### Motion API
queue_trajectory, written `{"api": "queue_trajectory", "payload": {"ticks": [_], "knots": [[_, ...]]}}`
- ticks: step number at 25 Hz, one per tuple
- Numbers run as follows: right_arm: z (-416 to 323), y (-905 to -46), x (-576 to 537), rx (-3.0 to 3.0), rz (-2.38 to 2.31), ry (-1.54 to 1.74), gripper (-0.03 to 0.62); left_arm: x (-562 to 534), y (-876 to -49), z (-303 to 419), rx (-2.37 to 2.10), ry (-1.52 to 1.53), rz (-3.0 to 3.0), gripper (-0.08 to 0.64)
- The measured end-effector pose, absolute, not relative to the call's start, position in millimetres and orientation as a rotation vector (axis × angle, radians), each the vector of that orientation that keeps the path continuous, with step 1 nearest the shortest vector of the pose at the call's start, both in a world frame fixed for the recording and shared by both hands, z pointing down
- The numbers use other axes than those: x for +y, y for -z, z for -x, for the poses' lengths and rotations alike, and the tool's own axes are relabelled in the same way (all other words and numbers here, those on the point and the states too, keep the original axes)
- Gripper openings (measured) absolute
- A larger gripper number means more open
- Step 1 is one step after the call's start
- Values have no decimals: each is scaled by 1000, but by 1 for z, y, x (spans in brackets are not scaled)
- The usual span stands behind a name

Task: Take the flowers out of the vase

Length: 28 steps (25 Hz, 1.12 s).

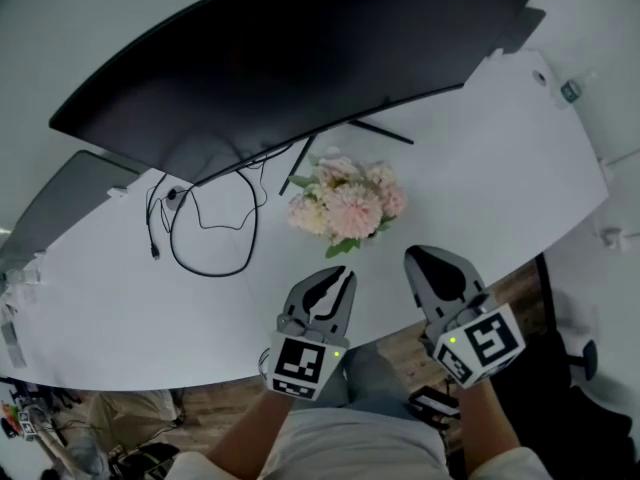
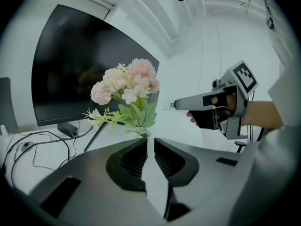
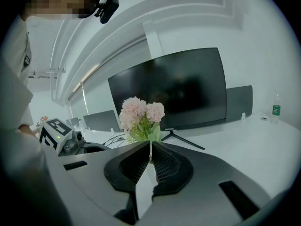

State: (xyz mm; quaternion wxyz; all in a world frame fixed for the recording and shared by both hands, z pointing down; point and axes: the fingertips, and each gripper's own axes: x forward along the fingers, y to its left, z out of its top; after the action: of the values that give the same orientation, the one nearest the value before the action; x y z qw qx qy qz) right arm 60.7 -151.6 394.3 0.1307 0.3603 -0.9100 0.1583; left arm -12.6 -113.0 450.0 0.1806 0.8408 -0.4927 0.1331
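Observation:
A bunch of pale pink and cream flowers [image 1: 345, 206] with green leaves stands on the white table [image 1: 480, 168], just in front of the monitor's stand. The blooms and my grippers hide the vase in every view. My left gripper [image 1: 348, 273] hangs at the table's near edge, short of the flowers [image 2: 129, 91]. Its jaws stand a narrow gap apart [image 2: 150, 140] with nothing between them. My right gripper [image 1: 412, 256] is beside it to the right, shut and empty [image 3: 150, 144], pointing at the flowers [image 3: 141, 114]. Neither gripper touches the bunch.
A large dark curved monitor [image 1: 300, 48] spans the back of the table, its stand legs [image 1: 380, 133] reaching behind the flowers. Black cables [image 1: 200, 228] loop to the left. A second screen [image 1: 60, 198] sits far left. A small bottle [image 1: 570, 90] stands far right.

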Motion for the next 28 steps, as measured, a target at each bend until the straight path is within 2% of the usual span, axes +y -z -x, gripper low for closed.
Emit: {"api": "queue_trajectory", "payload": {"ticks": [2, 5, 14, 18, 28], "knots": [[-57, -399, -155, -2641, -1042, -443, 36, -117, -461, 12, -1386, -396, -2371, 69], [-50, -406, -161, -2630, -1026, -424, 100, -123, -478, 12, -1374, -425, -2363, 117], [-29, -426, -170, -2624, -948, -401, 192, -144, -508, 5, -1345, -470, -2364, 241], [-19, -433, -173, -2622, -913, -392, 221, -154, -513, 3, -1343, -457, -2372, 255], [-6, -450, -187, -2587, -896, -342, 229, -175, -522, -9, -1323, -468, -2414, 255]]}}
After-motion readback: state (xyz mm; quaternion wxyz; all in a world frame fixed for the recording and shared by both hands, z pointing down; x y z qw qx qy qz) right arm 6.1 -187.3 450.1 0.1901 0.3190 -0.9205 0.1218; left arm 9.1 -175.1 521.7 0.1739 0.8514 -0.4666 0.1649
